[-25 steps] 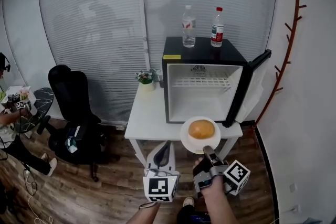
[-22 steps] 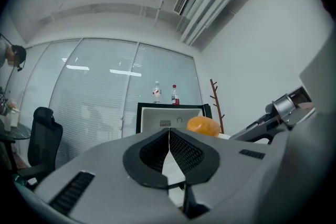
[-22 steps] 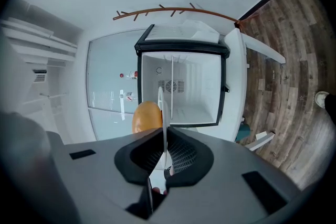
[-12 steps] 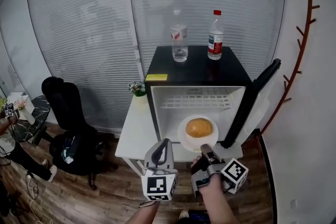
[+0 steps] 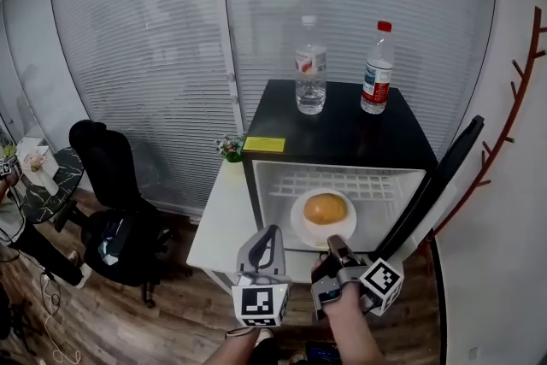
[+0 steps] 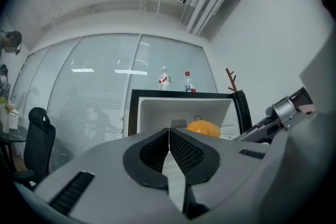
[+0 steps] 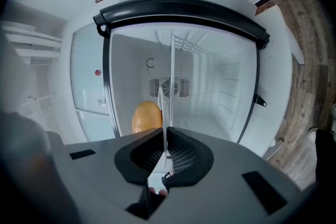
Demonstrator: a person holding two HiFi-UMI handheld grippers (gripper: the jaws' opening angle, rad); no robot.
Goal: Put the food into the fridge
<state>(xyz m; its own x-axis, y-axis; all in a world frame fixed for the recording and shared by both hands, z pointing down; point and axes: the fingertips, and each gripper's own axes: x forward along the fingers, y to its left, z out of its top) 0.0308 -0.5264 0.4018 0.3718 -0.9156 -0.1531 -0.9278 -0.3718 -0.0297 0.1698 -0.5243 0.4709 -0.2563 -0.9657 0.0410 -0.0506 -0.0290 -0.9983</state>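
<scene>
Two grippers sit low in my head view, side by side in front of the fridge (image 5: 340, 131), whose door (image 5: 434, 184) stands swung open to the right. My right gripper (image 5: 335, 245) is clamped tight on the near rim of a white plate (image 5: 299, 225). In the right gripper view the plate shows edge-on as a thin white line running up from between the closed jaws. A round golden bun (image 5: 326, 208) rests on the plate, about in its middle. The plate is held roughly level at the mouth of the white compartment, below the wire shelf (image 5: 342, 182); I cannot tell whether it has crossed the threshold. My left gripper (image 5: 271, 230) is just to the left of the right one, clear of the plate. In the left gripper view its jaws are pressed together with nothing between them. On top of the fridge stand a clear bottle (image 5: 311, 79) and a red-capped bottle (image 5: 374, 68), set apart from each other. A yellow label (image 5: 264, 144) lies at the front left corner. The fridge sits on a white table (image 5: 215, 222) beside a small flower pot (image 5: 229, 148). A black office chair (image 5: 109, 175) stands well off to the left.
</scene>
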